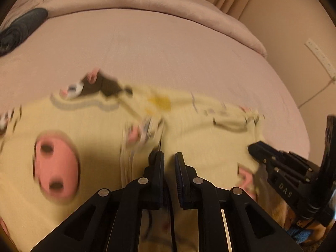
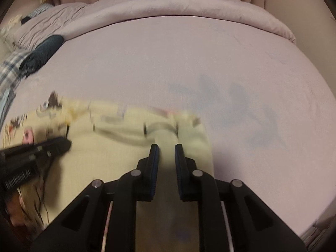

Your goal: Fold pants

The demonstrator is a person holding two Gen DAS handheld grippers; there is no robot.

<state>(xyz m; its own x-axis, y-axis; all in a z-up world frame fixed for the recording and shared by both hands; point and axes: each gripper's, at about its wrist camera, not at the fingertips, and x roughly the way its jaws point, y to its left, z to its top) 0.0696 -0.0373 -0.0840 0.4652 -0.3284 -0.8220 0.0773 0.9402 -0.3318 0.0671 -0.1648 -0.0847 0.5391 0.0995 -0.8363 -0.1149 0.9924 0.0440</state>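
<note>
Pale yellow pants (image 1: 94, 126) printed with pink cartoon snouts lie spread on the pink bed, blurred by motion. In the left wrist view my left gripper (image 1: 168, 155) has its jaws nearly together, with a fold of the yellow cloth rising between them near the middle of the garment. My right gripper (image 1: 252, 147) pokes in from the right at the pants' right edge. In the right wrist view the pants (image 2: 117, 145) run under my right gripper (image 2: 167, 147), whose narrow jaws pinch the cloth at that edge. The left gripper (image 2: 67, 143) enters from the left.
The pink sheet (image 2: 210, 63) stretches bare beyond the pants to a rolled-back duvet (image 2: 178, 6) at the far edge. A dark rolled garment (image 2: 42, 50) and plaid cloth (image 2: 10, 69) lie at the left. A power strip (image 1: 321, 56) hangs by the right wall.
</note>
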